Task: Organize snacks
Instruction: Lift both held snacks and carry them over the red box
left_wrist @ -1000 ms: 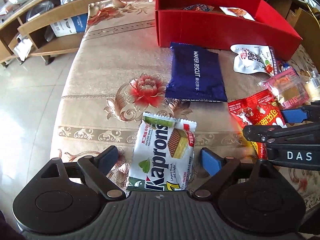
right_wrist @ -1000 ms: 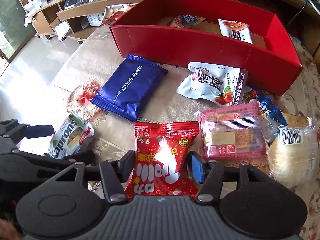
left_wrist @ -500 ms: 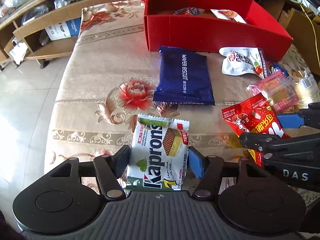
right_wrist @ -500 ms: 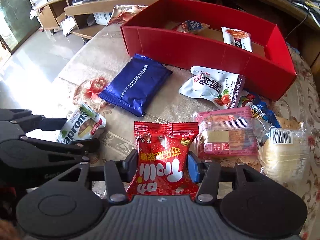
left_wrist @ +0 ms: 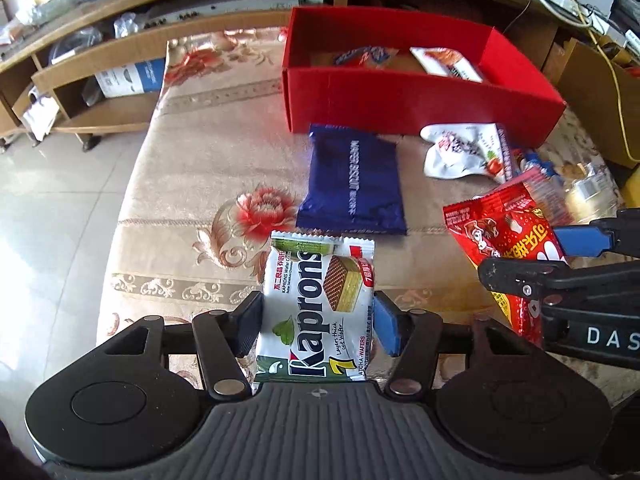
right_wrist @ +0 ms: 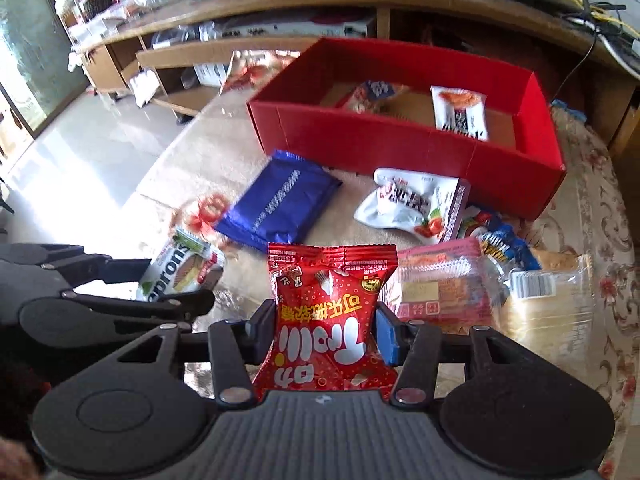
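My left gripper [left_wrist: 318, 320] is closing, and its pads press both sides of the white Kaprons wafer pack [left_wrist: 316, 304], held just above the floral tablecloth [left_wrist: 200, 168]. My right gripper [right_wrist: 326, 336] is shut on a red snack bag [right_wrist: 328, 320], which is also raised. That red snack bag [left_wrist: 508, 232] shows at the right of the left wrist view. The red box [right_wrist: 360, 140] stands at the far side and holds two packets [right_wrist: 460, 112]. A blue wafer biscuit pack [left_wrist: 354, 184] lies in front of the box.
A white pouch [right_wrist: 416, 204], a pink pack [right_wrist: 440, 284], a small blue packet [right_wrist: 504, 244] and a clear-wrapped bun [right_wrist: 548, 300] lie at the right. Left of the table are the tiled floor [left_wrist: 48, 220] and wooden shelves [left_wrist: 100, 60].
The left jaws went from wide apart to gripping the Kaprons pack. Both grippers rose with their packs, so more of the table and box shows.
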